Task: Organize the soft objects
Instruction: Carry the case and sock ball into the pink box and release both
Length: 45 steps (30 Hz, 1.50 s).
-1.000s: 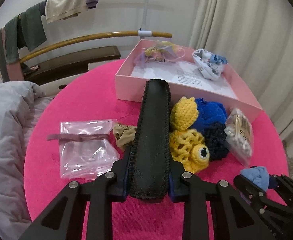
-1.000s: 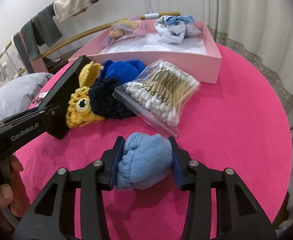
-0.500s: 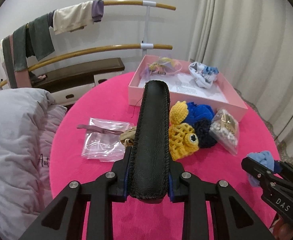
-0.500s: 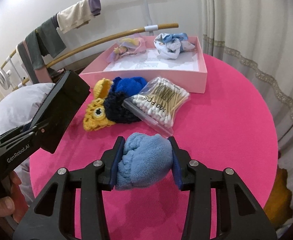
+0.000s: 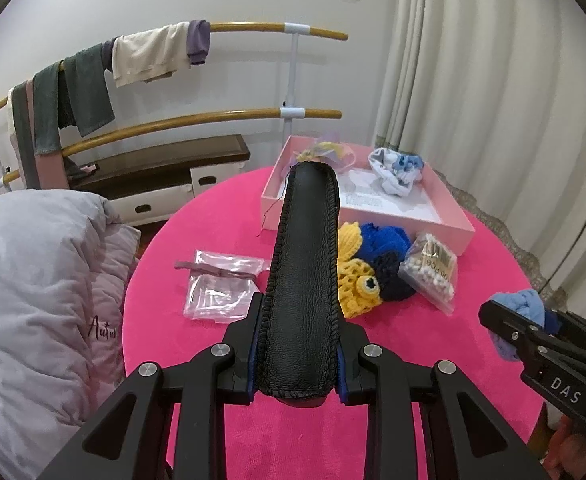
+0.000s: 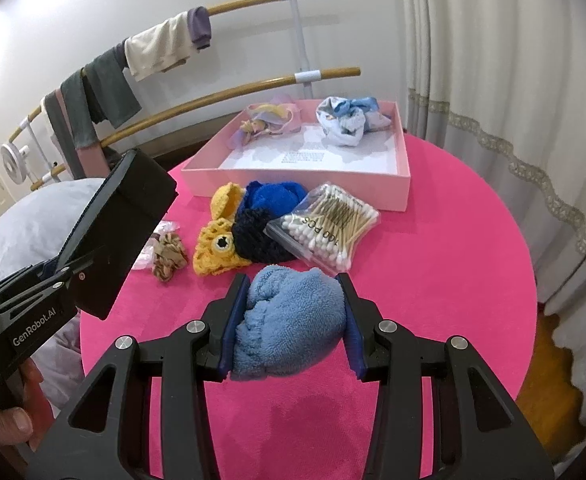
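Note:
My left gripper [image 5: 299, 344] is shut on a long black leather case [image 5: 305, 272] and holds it above the round pink table [image 5: 221, 216]. The case also shows in the right wrist view [image 6: 121, 232]. My right gripper [image 6: 295, 320] is shut on a light blue terry cloth [image 6: 293, 320], raised over the table's near side; the cloth also shows in the left wrist view [image 5: 523, 304]. A pink box [image 6: 305, 184] at the back holds a pastel doll [image 6: 265, 124] and a white-blue scrunchie [image 6: 349, 120]. A yellow, blue and navy crochet pile [image 6: 249, 228] lies in front of it.
A bag of cotton swabs [image 6: 329, 228] lies beside the crochet pile. A clear plastic bag [image 5: 221, 284] and a tan scrunchie [image 6: 169, 256] lie at the left. A grey duvet [image 5: 33, 300] is left of the table, curtains [image 6: 493, 80] right, a clothes rail [image 5: 173, 48] behind.
Both grippers have lifted and pulled back from the table with their loads; the table and box look smaller and farther. Both grips are unchanged.

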Motion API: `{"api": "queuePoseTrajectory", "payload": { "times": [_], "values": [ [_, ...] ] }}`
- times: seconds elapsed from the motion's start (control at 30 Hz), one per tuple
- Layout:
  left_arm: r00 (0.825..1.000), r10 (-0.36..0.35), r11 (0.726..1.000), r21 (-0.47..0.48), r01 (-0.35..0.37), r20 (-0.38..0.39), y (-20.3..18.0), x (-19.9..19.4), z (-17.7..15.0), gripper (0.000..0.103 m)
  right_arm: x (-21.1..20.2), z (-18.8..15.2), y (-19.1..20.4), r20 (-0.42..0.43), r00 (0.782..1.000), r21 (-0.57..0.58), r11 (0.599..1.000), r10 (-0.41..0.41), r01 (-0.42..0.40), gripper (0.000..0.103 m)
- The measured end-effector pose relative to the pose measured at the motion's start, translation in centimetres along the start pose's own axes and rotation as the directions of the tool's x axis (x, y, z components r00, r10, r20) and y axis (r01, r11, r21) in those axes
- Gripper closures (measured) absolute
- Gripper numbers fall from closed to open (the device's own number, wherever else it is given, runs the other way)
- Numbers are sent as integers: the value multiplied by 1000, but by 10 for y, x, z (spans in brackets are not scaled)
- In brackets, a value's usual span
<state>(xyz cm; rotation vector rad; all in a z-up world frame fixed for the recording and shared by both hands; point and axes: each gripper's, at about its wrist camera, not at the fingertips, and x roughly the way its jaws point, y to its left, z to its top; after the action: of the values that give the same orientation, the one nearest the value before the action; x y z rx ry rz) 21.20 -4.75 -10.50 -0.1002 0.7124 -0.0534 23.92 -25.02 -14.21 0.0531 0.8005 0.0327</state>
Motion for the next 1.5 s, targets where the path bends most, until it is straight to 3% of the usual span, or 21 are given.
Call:
{"api": "queuePoseTrajectory", "payload": {
  "times": [0.33,0.67,1.03,1.5],
  "values": [
    [999,-16,1000,1,16,29,1,-9,25,78,-6,23,-1,38,999,-17,1000,17,-16,63],
    [996,-10,1000,7,9,94,-3,5,82,78,2,91,-7,108,993,-34,999,45,-41,63],
    [994,-11,1000,30,7,112,-16,59,134,78,30,148,-13,128,989,-43,997,73,-68,63],
    [998,-32,999,14,32,63,-13,164,201,78,93,193,-28,56,993,-32,994,105,-104,63]
  ]
}}
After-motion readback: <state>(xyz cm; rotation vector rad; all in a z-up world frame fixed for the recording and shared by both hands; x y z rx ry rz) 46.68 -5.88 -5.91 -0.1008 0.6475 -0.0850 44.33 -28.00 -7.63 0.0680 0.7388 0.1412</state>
